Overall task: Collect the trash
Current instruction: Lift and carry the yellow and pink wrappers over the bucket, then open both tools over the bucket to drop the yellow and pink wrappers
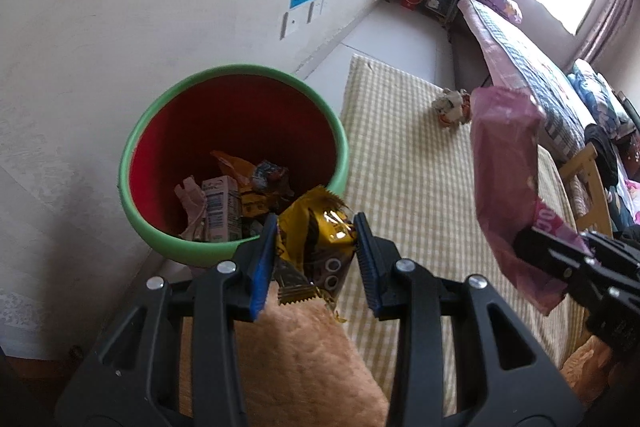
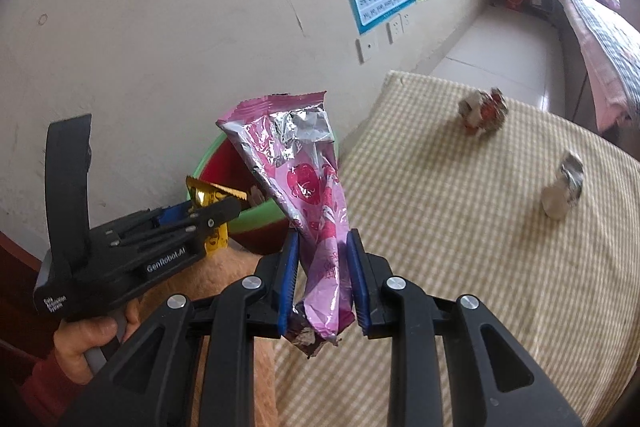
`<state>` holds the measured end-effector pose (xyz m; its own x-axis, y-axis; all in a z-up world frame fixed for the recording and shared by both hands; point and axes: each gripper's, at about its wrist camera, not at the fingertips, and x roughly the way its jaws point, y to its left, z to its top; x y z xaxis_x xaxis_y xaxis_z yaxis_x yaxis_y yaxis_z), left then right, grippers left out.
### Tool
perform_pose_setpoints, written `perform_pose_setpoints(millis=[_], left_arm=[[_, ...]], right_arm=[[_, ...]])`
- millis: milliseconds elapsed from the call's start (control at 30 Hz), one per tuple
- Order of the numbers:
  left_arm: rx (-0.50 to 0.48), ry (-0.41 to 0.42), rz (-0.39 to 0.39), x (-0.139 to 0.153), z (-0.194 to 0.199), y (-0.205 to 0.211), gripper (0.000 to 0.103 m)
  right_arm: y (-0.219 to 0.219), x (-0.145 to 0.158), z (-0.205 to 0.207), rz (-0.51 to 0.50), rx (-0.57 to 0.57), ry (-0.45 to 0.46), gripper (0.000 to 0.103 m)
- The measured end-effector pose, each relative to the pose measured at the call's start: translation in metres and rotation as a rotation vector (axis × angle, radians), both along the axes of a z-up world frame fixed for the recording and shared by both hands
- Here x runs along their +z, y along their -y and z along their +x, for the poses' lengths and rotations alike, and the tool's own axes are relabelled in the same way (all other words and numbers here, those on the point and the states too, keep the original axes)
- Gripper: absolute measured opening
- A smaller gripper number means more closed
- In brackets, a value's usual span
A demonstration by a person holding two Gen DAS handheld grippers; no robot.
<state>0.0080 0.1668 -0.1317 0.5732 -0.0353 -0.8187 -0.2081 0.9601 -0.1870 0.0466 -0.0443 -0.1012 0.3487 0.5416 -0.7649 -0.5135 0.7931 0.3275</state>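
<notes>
Your left hand-held gripper (image 1: 316, 259) clamps a crinkled gold foil wrapper (image 1: 316, 239) at the red, green-rimmed bin's (image 1: 192, 251) near edge; the right hand-held gripper (image 2: 323, 277) pinches a pink foil packet (image 2: 298, 179) short of it — release early and either lands outside.

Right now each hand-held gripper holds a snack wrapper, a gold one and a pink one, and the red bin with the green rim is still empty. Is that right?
Not quite. The red bin already holds trash: a small carton and crumpled wrappers lie in its bottom, as the left wrist view shows. The rest stands: the left hand-held gripper holds the gold wrapper, the right hand-held gripper the pink wrapper.
</notes>
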Motion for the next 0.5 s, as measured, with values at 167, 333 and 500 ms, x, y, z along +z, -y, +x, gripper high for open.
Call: perform_pose_setpoints(millis=[167,333,500], left_arm=[[0.039,0.01,0.009,0.004,0.002,-0.016,0.035],[0.071,0.012,0.02,0.006,0.005,-0.037,0.035],[0.105,0.016,-0.006,0.004,0.012,-0.057,0.035]], right_arm=[[-0.022,0.006,0.009,-0.01,0.048,0.02,0.025],[-0.037,0.011,0.024,0.036,0.069,-0.011,0.025],[-0.057,0.014,0.034,0.014,0.095,0.001,0.025]])
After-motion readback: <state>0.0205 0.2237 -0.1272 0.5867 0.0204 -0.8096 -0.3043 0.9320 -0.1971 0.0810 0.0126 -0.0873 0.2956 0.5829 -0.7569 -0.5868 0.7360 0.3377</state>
